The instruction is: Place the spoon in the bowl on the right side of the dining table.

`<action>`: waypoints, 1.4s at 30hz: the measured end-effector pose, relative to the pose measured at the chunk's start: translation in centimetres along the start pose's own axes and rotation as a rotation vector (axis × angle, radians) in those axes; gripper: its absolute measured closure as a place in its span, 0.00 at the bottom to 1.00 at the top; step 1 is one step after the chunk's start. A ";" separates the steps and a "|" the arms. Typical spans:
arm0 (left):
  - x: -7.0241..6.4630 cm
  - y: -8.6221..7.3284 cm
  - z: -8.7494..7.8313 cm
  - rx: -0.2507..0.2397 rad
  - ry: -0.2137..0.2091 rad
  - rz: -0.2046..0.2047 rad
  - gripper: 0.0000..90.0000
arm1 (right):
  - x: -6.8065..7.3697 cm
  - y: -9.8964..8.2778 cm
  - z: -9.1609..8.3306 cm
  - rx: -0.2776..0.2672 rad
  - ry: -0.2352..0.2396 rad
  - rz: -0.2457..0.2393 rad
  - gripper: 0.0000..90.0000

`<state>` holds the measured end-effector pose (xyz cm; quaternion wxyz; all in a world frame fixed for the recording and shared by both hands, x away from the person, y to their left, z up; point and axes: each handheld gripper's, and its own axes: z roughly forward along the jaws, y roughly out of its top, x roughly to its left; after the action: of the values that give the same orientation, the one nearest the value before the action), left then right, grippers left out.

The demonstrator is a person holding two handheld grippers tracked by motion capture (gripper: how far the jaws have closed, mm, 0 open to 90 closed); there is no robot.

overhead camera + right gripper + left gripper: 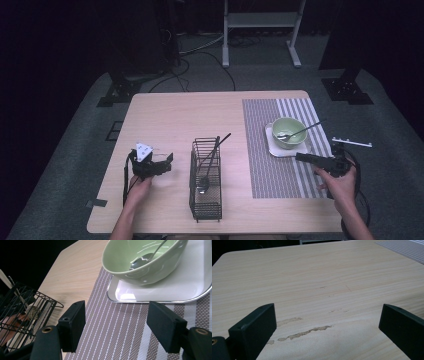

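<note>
On the counter [170, 120], high view: a green bowl [288, 132] sits on a white tray [272, 148] on the striped placemat [265, 165], with a spoon [300, 131] resting in it, handle out over the rim toward the far right. The right gripper [306, 158] lies just near of the tray, fingers apart, nothing between them. A black wire basket [205, 180] stands mid-counter and holds a dark ladle-like utensil [210, 162] leaning upright. The left gripper [162, 164] rests left of the basket, idle. Judgement: one spoon appears already placed in the bowl; the utensil in the basket remains untouched, so the work looks partly done.

Left gripper view: fingers [253, 327] wide apart over bare wood with worn patches; nothing held.

Right gripper view: fingers [72, 325] apart above the placemat [115, 325], empty, close to the tray edge [120, 297]. Bowl [140, 267] and spoon head [140, 261] sit just beyond. The basket [22, 315] is at left, cut off by the frame; its contents are hard to separate, a pale handle and something brownish, not identifiable.
</note>
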<state>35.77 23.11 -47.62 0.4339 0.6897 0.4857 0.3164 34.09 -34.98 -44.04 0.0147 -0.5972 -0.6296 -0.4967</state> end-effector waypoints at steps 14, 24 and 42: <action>0.0 0.0 0.0 0.002 0.001 0.001 0.00 | 1.1 -0.9 -0.1 0.022 0.026 -0.024 0.33; 0.0 0.0 0.0 0.002 0.001 0.001 0.00 | 1.9 -1.7 0.1 0.042 0.046 -0.040 0.33; 0.0 0.0 0.0 0.002 0.000 0.000 0.00 | 3.1 -2.8 0.6 0.068 0.077 -0.060 0.33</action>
<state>35.79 23.12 -47.62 0.4331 0.6904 0.4858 0.3158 31.40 -31.69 -44.19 0.0443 -0.5575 -0.6627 -0.4980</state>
